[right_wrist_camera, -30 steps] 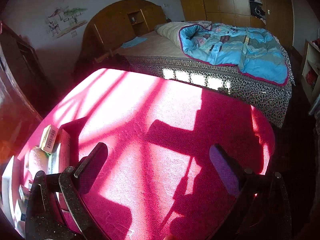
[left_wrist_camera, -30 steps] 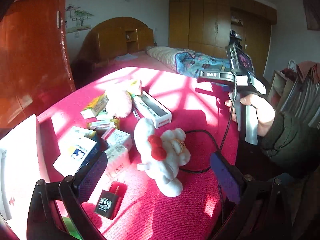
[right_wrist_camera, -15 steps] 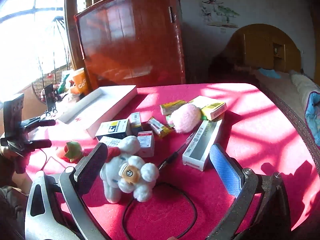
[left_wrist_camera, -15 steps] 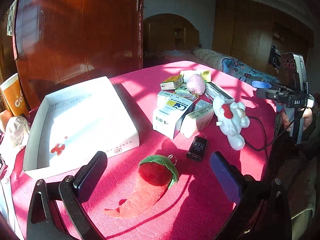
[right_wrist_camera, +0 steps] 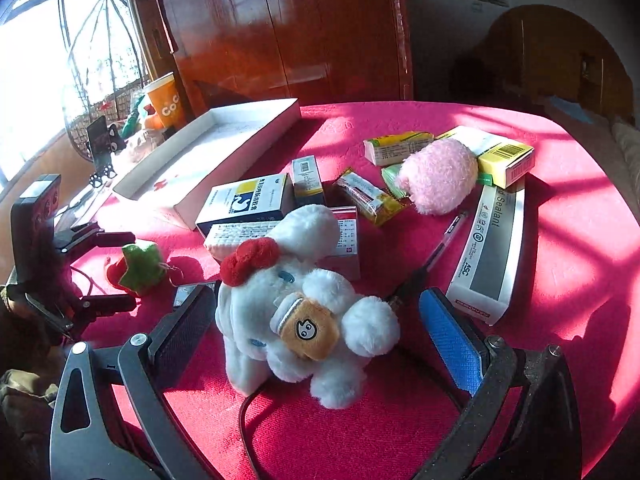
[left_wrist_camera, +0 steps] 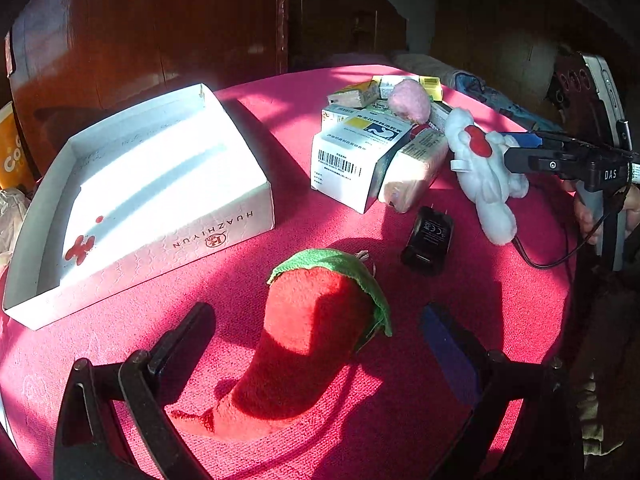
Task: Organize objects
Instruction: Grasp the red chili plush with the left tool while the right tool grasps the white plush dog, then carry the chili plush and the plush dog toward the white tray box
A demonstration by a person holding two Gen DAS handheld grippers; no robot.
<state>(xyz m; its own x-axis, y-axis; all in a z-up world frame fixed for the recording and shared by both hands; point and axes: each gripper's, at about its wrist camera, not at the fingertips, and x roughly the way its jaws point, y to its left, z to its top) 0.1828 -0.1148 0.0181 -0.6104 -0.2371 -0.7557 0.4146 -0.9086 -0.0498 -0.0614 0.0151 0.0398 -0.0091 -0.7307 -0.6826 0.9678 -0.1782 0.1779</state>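
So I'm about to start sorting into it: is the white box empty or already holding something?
Empty. The white box shows only its bare floor with a printed red mark; the packets and toys all lie outside it on the red cloth.

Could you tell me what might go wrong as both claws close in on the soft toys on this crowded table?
1. The right claw is open around the white plush, and a black cable runs under it; lifting may snag or drag the cable.
2. The left claw, open, straddles the red chili plush; its soft, tapering body could slip out.
3. The stacked medicine boxes sit close beside the white plush and could get knocked over.
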